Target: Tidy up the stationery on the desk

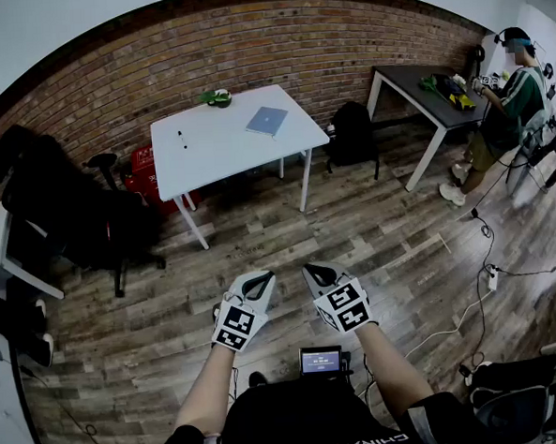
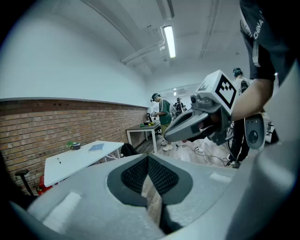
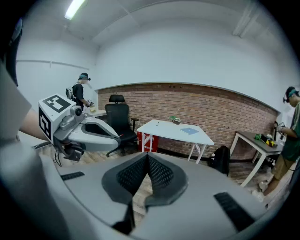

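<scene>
Two hand-held grippers hover over a wood-plank floor, well short of the white desk point(image 1: 219, 147) that stands against a brick wall. The left gripper point(image 1: 261, 279) and the right gripper point(image 1: 316, 272) both point toward the desk, side by side and apart from each other. Each gripper's own view shows its jaws closed tip to tip with nothing between them: left gripper point(image 2: 147, 157), right gripper point(image 3: 147, 155).

The stationery lies on the desk, far from both grippers. One blue notebook point(image 1: 267, 120) lies flat near the desk's right end. One green item point(image 1: 217, 98) sits at the desk's back edge, by the wall. One small dark item point(image 1: 181, 139), too small to identify, lies toward the desk's left end.

The word "CHINA" point(image 1: 382, 439) is printed in white on the wearer's black shirt. Each gripper carries a cube with black-and-white square markers.

Left of the desk stands one black office chair point(image 1: 81, 219). One red box point(image 1: 145, 173) sits under the desk's left end. One black backpack point(image 1: 352, 132) rests on the floor right of the desk. Farther right of the desk, one person point(image 1: 506, 109) stands at one dark table point(image 1: 415, 86).
</scene>
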`<state>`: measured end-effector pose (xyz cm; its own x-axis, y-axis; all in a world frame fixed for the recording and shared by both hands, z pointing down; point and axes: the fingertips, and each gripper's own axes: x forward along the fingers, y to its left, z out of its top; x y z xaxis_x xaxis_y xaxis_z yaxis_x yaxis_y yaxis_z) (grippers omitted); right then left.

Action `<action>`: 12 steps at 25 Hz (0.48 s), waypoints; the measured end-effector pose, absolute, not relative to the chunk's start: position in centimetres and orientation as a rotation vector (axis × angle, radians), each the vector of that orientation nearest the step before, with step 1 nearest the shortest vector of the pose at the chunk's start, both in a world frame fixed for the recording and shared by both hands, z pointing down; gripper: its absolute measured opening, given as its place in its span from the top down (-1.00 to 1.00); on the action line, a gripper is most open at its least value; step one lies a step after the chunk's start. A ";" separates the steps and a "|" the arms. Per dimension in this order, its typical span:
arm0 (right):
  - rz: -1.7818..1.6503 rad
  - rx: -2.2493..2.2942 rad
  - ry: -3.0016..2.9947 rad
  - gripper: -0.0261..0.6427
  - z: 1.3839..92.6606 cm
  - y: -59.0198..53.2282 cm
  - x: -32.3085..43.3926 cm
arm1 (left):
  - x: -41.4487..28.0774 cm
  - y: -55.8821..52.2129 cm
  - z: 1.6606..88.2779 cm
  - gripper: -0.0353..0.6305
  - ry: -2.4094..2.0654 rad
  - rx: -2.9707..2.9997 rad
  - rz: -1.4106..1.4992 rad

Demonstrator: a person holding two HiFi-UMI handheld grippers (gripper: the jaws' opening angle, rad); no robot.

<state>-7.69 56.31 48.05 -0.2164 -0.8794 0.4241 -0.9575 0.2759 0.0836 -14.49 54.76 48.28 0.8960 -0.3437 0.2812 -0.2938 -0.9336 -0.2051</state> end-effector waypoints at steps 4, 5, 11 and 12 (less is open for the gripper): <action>0.281 1.666 -2.164 0.90 48.2 56.2 -7.6 | -14.4 54.6 48.4 0.88 0.493 -2.906 -0.477; 0.282 1.666 -2.165 0.90 48.2 56.2 -7.6 | -14.4 54.6 48.5 0.88 0.494 -2.905 -0.478; 0.290 1.661 -2.163 0.90 48.6 56.4 -7.1 | -14.3 54.5 48.9 0.88 0.502 -2.906 -0.499; 0.290 1.660 -2.165 0.90 48.6 56.5 -7.2 | -14.3 54.6 48.9 0.88 0.501 -2.906 -0.501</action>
